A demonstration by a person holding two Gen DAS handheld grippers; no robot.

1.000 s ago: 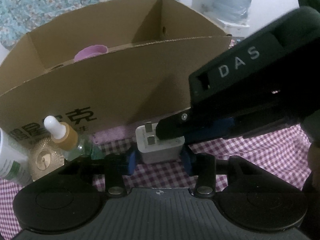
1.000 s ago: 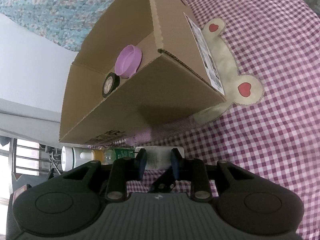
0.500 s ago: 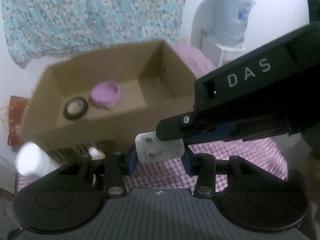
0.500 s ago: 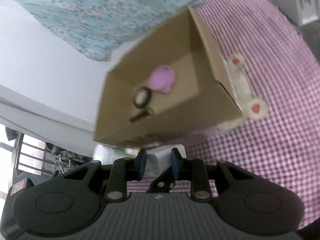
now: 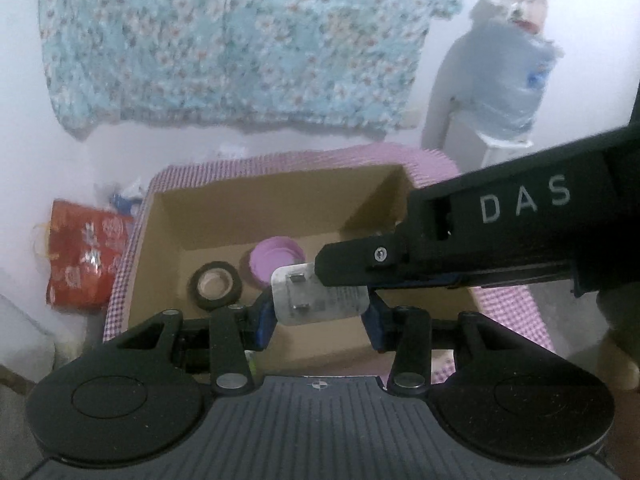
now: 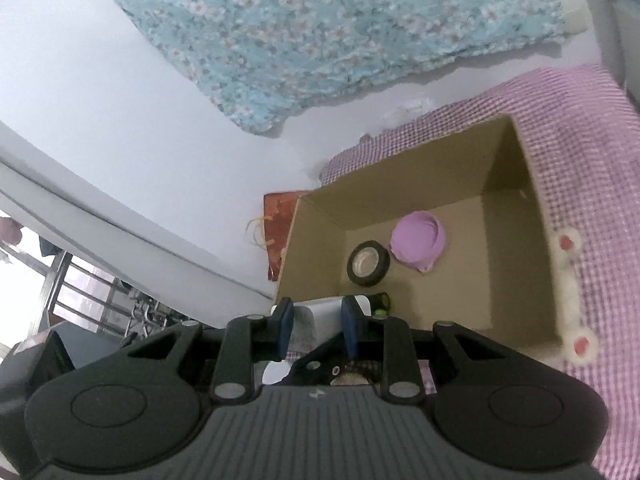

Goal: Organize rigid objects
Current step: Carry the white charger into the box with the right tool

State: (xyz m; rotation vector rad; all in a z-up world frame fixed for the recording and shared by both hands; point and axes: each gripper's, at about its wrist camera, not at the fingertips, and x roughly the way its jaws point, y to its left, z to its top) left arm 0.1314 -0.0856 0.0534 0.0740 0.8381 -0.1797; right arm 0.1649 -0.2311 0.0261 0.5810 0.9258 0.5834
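A white plug charger (image 5: 316, 300) hangs above the open cardboard box (image 5: 280, 200), its metal pins facing up. My left gripper (image 5: 318, 316) is shut on it, a blue pad pressing each side. My right gripper (image 6: 316, 322) is also shut on the charger (image 6: 320, 312). In the left wrist view it reaches in from the right, one black finger (image 5: 360, 256) lying across the charger's top. On the floor of the box (image 6: 508, 184) sit a purple bowl (image 6: 418, 244) and a black tape roll (image 6: 368, 262).
The box stands on a pink checkered cloth (image 6: 580, 120) beside a cream plush piece with red hearts (image 6: 568, 280). A red bag (image 5: 86, 256) lies left of the box. A water jug (image 5: 508, 80) stands at the back right, and a floral cloth (image 5: 240, 40) hangs on the wall.
Both grippers have risen together with the charger, from the cloth in front of the box wall to above its rim. The box floor now shows.
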